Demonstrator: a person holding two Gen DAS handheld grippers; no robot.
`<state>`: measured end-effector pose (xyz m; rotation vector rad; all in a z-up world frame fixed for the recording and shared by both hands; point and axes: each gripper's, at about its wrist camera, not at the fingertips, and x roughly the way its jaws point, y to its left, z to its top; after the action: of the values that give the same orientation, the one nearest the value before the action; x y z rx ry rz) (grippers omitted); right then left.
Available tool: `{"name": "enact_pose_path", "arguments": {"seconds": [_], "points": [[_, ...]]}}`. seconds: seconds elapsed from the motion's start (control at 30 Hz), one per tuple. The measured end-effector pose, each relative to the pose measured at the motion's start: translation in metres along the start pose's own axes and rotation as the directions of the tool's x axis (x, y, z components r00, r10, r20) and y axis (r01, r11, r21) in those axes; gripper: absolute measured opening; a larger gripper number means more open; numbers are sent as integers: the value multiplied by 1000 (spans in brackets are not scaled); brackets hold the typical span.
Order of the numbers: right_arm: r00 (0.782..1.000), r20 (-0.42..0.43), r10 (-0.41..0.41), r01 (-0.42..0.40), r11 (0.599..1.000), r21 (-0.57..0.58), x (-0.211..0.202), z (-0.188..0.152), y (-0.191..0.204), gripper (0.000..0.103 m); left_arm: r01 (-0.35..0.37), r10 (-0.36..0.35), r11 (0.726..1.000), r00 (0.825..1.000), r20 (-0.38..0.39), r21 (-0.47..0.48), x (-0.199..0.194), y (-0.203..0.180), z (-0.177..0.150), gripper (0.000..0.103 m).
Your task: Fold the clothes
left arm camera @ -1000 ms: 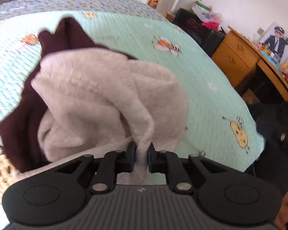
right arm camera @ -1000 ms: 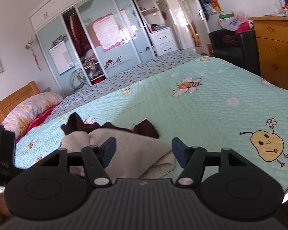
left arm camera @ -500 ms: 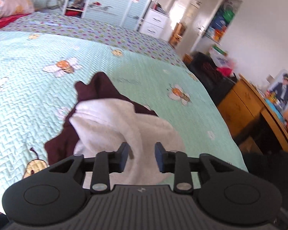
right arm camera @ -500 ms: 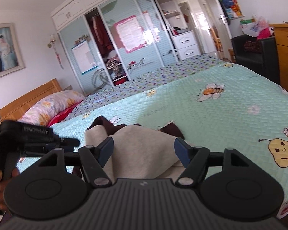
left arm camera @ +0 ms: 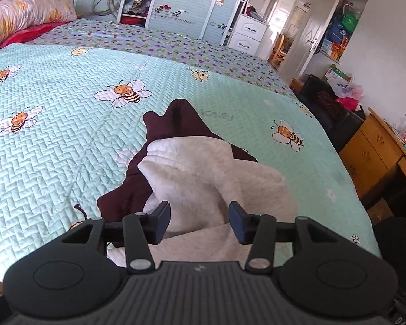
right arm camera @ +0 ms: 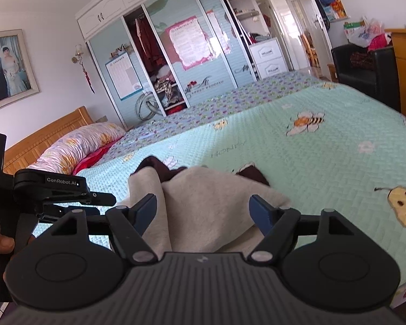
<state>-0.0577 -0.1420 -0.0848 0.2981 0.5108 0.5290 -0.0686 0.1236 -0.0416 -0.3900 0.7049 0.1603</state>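
Note:
A crumpled garment, grey fleece (left arm camera: 208,173) on its inner side and dark maroon (left arm camera: 181,119) on its outer side, lies in a heap near the front edge of the bed. My left gripper (left arm camera: 199,220) is open and empty just above the grey fleece. My right gripper (right arm camera: 203,211) is open and empty, also above the grey fleece (right arm camera: 203,205). The maroon part (right arm camera: 253,174) peeks out behind the heap. The left gripper shows from the side at the left of the right wrist view (right arm camera: 67,189).
The bed has a mint quilted cover (left arm camera: 54,140) with bee prints. A floral pillow (left arm camera: 19,19) and wooden headboard (right arm camera: 48,138) are at the far left. A mirrored wardrobe (right arm camera: 176,62) stands behind. A wooden desk (left arm camera: 379,151) and black chair (right arm camera: 365,67) stand right of the bed.
My left gripper opened and let go of the grey fleece, then lifted and pulled back. The garment dropped into a heap on the bed. The right gripper stayed open and rose a little.

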Motion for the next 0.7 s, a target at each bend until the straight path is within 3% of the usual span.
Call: {"name": "enact_pose_path", "arguments": {"seconds": [0.33,0.7], "points": [[988,-151,35,-35,999,-2,63,-17,4,77,-8,0,996,995,-97,-89,64,40,-7,52],[988,-144,58,-52,998,42,102,-15,-9,77,-24,17,999,982,-187,-38,116,36,-14,52]]}}
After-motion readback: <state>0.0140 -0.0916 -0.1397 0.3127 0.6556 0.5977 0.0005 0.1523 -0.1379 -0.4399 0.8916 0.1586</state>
